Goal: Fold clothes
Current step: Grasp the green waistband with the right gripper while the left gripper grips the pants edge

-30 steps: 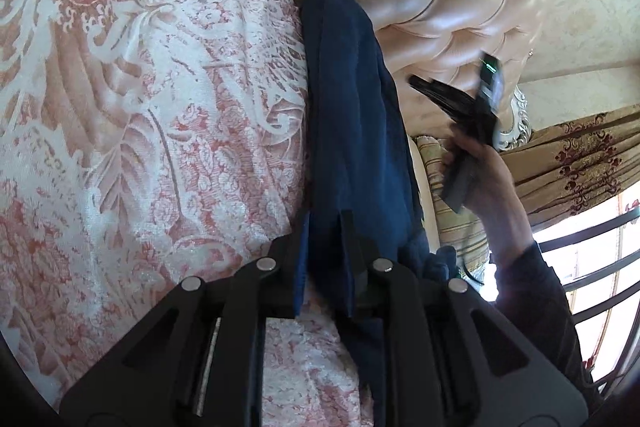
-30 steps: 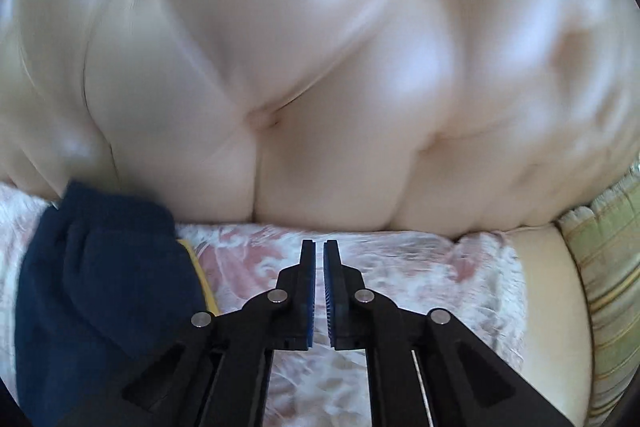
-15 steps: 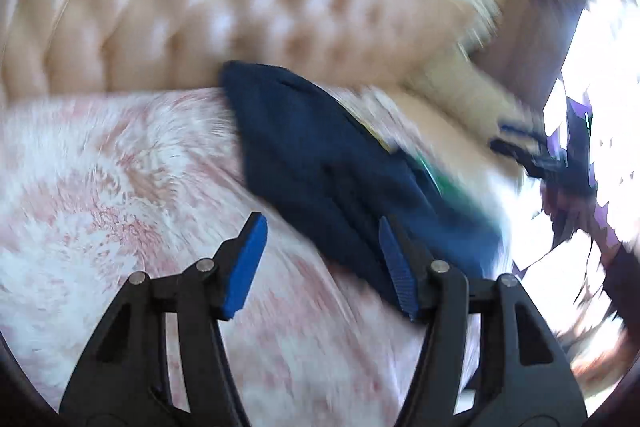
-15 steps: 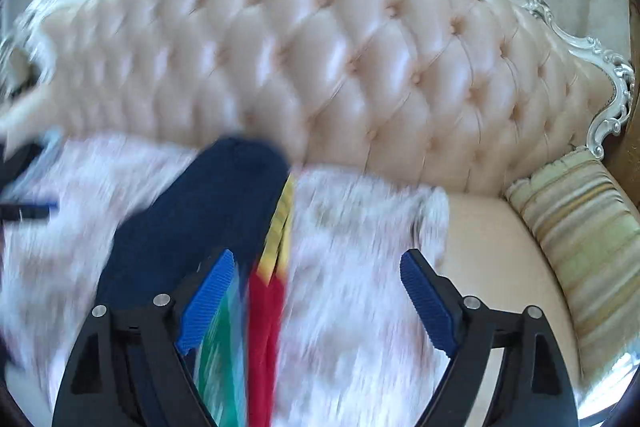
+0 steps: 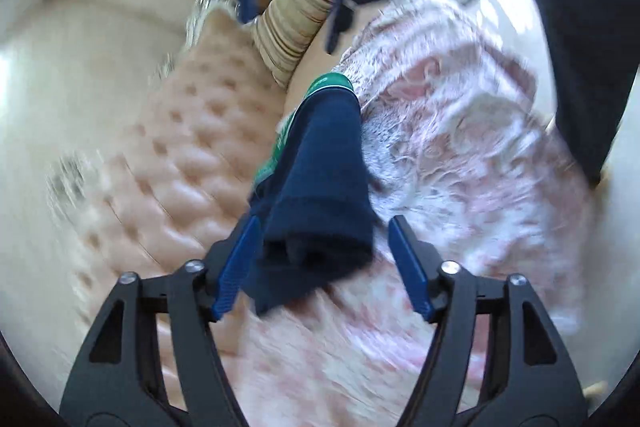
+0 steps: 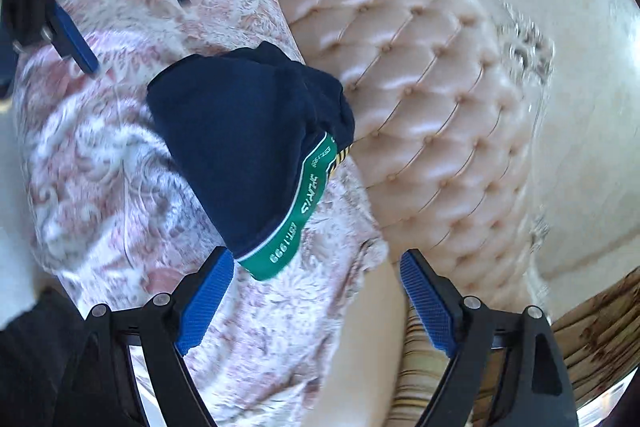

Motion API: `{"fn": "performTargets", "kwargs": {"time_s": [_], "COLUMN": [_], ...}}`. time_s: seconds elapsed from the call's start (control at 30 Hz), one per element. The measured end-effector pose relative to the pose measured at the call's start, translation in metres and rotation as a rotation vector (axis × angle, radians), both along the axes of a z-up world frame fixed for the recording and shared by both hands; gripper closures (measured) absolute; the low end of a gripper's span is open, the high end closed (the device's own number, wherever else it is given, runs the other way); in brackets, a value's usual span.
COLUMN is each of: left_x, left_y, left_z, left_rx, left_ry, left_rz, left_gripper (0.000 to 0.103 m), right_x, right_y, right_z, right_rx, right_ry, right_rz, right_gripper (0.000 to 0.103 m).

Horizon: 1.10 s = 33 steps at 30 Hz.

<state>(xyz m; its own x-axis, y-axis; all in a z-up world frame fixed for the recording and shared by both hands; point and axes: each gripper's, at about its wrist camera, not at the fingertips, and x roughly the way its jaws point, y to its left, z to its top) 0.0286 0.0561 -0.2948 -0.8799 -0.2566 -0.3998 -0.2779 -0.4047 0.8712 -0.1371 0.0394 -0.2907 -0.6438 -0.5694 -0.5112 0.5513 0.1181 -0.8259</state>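
Lying folded on the floral bedspread (image 6: pixel 120 155), the navy garment (image 6: pixel 240 147) with its green printed band (image 6: pixel 296 211) rests just beside the tufted headboard (image 6: pixel 420 87). The fold on this piece looks finished, so I judge that the step in hand is the release.

The left gripper (image 5: pixel 322 263) is opening its fingers; the near end of the garment lies between them, close to the left finger, but the pads do not press on it. The right gripper (image 6: pixel 316 303) has its fingers spread wide and grasps nothing; the green band lies just ahead of its left finger, and bedspread shows between the fingers.

The pictures are blurred, so fine creases cannot be judged. The next move probably calls for drawing both grippers clear without dragging the cloth, then either smoothing the bundle or reaching for another piece of clothing, which is not in view.
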Motion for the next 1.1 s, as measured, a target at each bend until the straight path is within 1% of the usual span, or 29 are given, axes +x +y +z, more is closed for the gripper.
{"fn": "performTargets", "kwargs": {"time_s": [0.1,0.13,0.17,0.2,0.23,0.3,0.4,0.43,0.47,0.5,0.53,0.57,0.63,0.67,0.7,0.73,0.77,0.83,0.87,0.9,1.0,1.1], "left_x": [-0.017,-0.023,-0.027,-0.03,-0.031,-0.04,-0.055,-0.058,-0.061,-0.063,-0.066,-0.069,-0.074,-0.077,-0.077,-0.077,-0.076,-0.071,-0.068,-0.065,-0.061,-0.059], "left_y": [0.002,0.001,-0.001,-0.002,-0.002,-0.004,-0.005,-0.005,-0.004,-0.003,-0.002,-0.001,0.002,0.003,0.004,0.004,0.003,0.0,-0.002,-0.008,-0.024,-0.032], "left_z": [-0.019,-0.025,-0.031,-0.036,-0.037,-0.034,-0.032,-0.031,-0.029,-0.027,-0.025,-0.025,-0.032,-0.036,-0.038,-0.038,-0.033,-0.019,-0.011,-0.005,0.011,0.018], "left_rx": [-0.131,-0.159,-0.194,-0.231,-0.252,-0.248,-0.247,-0.237,-0.223,-0.208,-0.194,-0.195,-0.238,-0.262,-0.266,-0.263,-0.24,-0.196,-0.176,-0.16,-0.131,-0.118], "left_ry": [0.017,-0.011,-0.03,-0.019,-0.002,0.006,-0.017,-0.029,-0.042,-0.056,-0.069,-0.078,-0.101,-0.113,-0.125,-0.137,-0.139,-0.124,-0.115,-0.105,-0.074,-0.067], "left_rz": [-0.016,-0.014,-0.009,-0.009,-0.006,0.031,0.087,0.108,0.132,0.155,0.178,0.193,0.191,0.189,0.186,0.183,0.197,0.206,0.206,0.205,0.203,0.198], "left_gripper": [0.018,0.017,0.017,0.017,0.017,0.017,0.017,0.019,0.03,0.048,0.05,0.049,0.041,0.033,0.041,0.053,0.068,0.071,0.071,0.071,0.071,0.071], "right_x": [0.001,0.002,0.002,0.001,0.0,-0.001,-0.004,-0.004,-0.004,-0.003,-0.001,0.0,0.003,0.004,0.004,0.005,0.006,0.009,0.01,0.012,0.015,0.015], "right_y": [0.007,0.008,0.009,0.01,0.012,0.013,0.014,0.014,0.014,0.015,0.016,0.017,0.019,0.02,0.019,0.019,0.019,0.021,0.023,0.024,0.024,0.018], "right_z": [-0.01,-0.013,-0.016,-0.017,-0.019,-0.021,-0.022,-0.023,-0.024,-0.026,-0.027,-0.028,-0.031,-0.032,-0.033,-0.033,-0.033,-0.034,-0.035,-0.036,-0.041,-0.051], "right_rx": [0.026,0.036,0.046,0.047,0.042,0.031,0.016,0.012,0.008,0.007,0.01,0.013,0.018,0.019,0.016,0.014,0.01,0.005,-0.004,-0.019,-0.056,-0.032], "right_ry": [0.07,0.082,0.087,0.081,0.071,0.06,0.044,0.044,0.047,0.052,0.06,0.068,0.084,0.09,0.095,0.099,0.105,0.149,0.184,0.223,0.324,0.358], "right_rz": [0.029,0.034,0.04,0.043,0.044,0.039,0.032,0.032,0.034,0.037,0.041,0.046,0.055,0.059,0.061,0.064,0.068,0.085,0.099,0.12,0.191,0.265], "right_gripper": [0.017,0.017,0.017,0.017,0.017,0.017,0.017,0.017,0.017,0.017,0.017,0.017,0.017,0.017,0.017,0.017,0.017,0.016,0.012,0.001,0.0,0.0]}}
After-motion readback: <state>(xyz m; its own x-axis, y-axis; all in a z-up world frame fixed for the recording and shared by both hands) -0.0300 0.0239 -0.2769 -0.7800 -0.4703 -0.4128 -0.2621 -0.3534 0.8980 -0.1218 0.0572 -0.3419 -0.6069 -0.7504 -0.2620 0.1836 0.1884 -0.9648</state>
